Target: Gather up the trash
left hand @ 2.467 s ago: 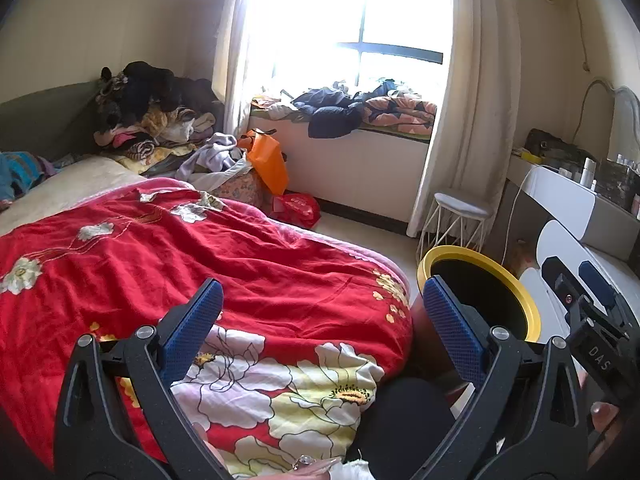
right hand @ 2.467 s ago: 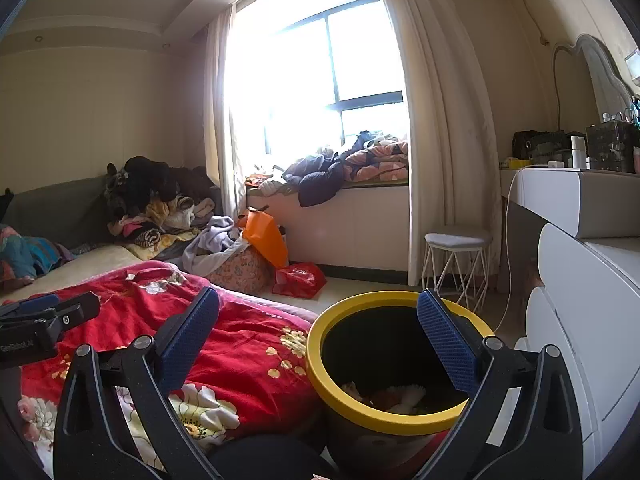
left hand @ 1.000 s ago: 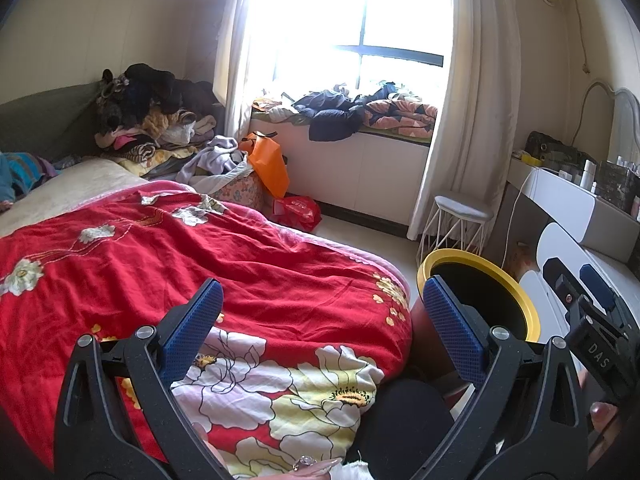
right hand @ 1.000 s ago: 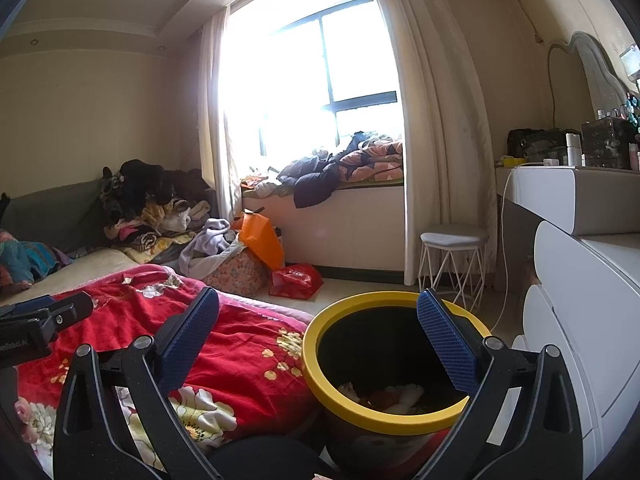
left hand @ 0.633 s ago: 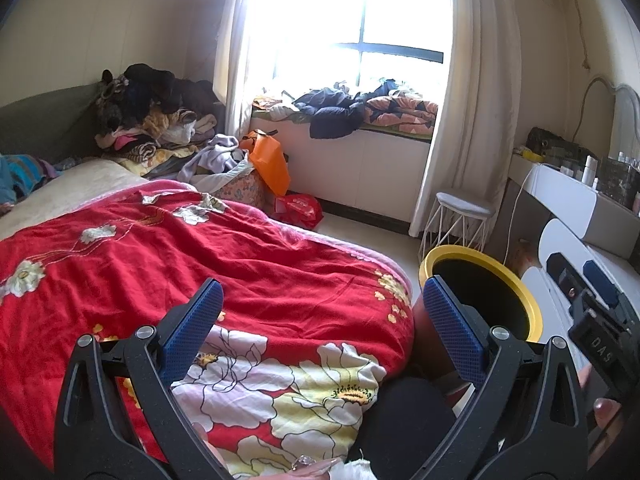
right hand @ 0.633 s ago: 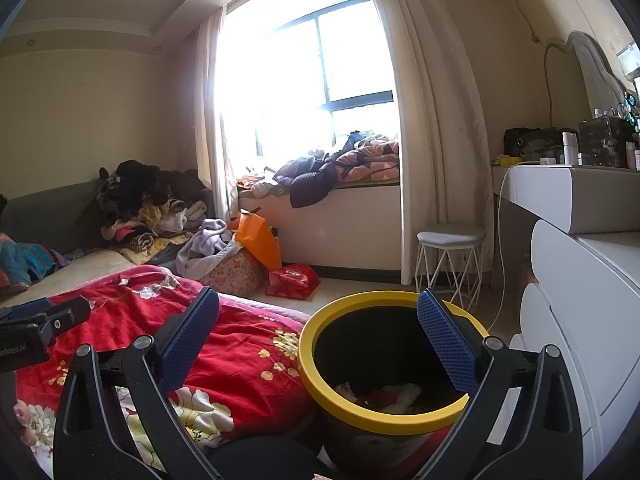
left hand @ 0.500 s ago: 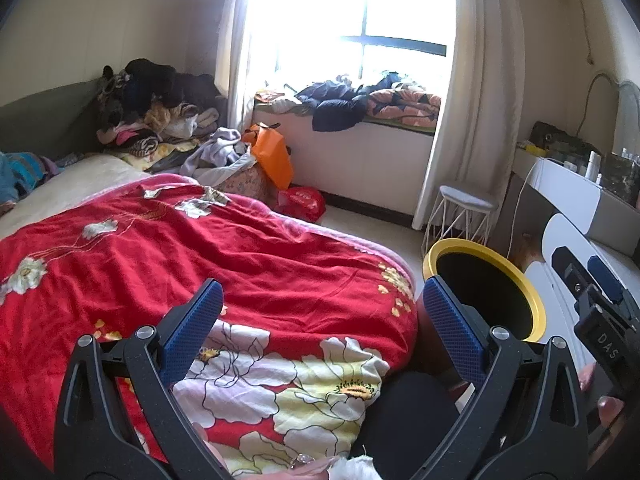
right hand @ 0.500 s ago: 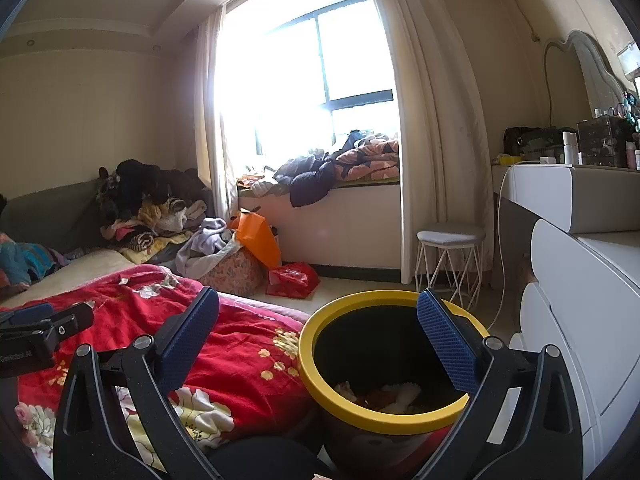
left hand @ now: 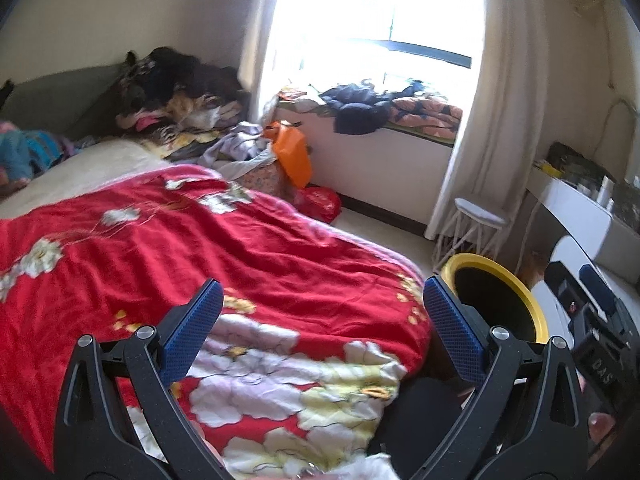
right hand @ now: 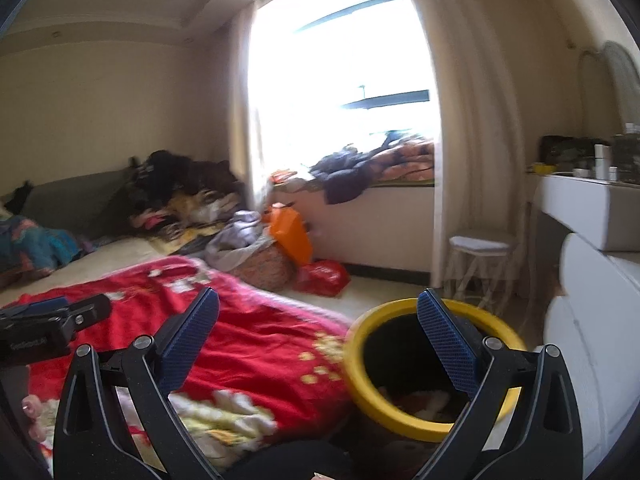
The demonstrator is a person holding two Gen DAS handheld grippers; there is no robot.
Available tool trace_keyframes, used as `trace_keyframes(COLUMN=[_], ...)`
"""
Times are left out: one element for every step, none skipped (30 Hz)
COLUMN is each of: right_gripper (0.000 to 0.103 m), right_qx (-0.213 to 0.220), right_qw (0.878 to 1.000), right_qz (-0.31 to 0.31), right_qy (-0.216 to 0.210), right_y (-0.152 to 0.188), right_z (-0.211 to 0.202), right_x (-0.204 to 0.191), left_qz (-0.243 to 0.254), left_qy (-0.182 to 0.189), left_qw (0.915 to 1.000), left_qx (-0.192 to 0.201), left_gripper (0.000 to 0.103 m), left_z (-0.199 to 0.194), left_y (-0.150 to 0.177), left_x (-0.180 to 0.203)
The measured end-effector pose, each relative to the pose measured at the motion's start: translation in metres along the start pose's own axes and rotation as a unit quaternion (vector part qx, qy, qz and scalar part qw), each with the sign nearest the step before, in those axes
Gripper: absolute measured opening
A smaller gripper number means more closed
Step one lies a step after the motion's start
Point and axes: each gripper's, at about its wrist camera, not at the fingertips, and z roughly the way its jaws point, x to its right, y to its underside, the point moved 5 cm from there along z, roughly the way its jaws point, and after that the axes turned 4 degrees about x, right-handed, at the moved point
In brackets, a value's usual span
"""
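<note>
Both the left tool (left hand: 318,316) and right tool (right hand: 318,326) gape empty, some scraps already lie in the yellow-rimmed bin (right hand: 360,376), more collecting likely remains.

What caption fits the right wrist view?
Open right gripper above yellow-rimmed trash bin beside red floral bedspread.

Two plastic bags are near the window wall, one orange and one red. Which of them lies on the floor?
The red bag lies on the floor below the window ledge. The orange bag sits higher, propped against the heap of clothes beside the bed.
</note>
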Motion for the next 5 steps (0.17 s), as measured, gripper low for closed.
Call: trace_keyframes(right_gripper=[0.097,0.097,0.097,0.097,0.097], right_qx=[-0.008,-0.015,-0.026,-0.037,-0.057], right_qw=[1.000,0.999,0.998,0.995,0.991], right_qz=[-0.005,-0.011,-0.020,-0.028,-0.038], right_qy=[-0.020,-0.038,-0.062,-0.083,-0.117], right_y=[-0.003,-0.005,-0.007,-0.008,-0.009], right_z=[0.007,0.012,0.020,0.028,0.039], right_x=[-0.014,-0.024,-0.042,-0.059,-0.084], left_qz=[-0.008,-0.021,-0.030,-0.041,-0.060], left_qy=[-0.011,-0.032,-0.051,-0.074,-0.112], left_qw=[0.9999,0.9991,0.9980,0.9960,0.9914], left_qx=[-0.005,-0.016,-0.022,-0.028,-0.030], left_gripper=[0.092,0.092,0.092,0.092,0.092], left_z=[-0.001,-0.001,-0.002,-0.003,-0.007], left_y=[0.000,-0.001,-0.002,-0.002,-0.001], left_x=[-0.009,-0.028,-0.042,-0.061,-0.093])
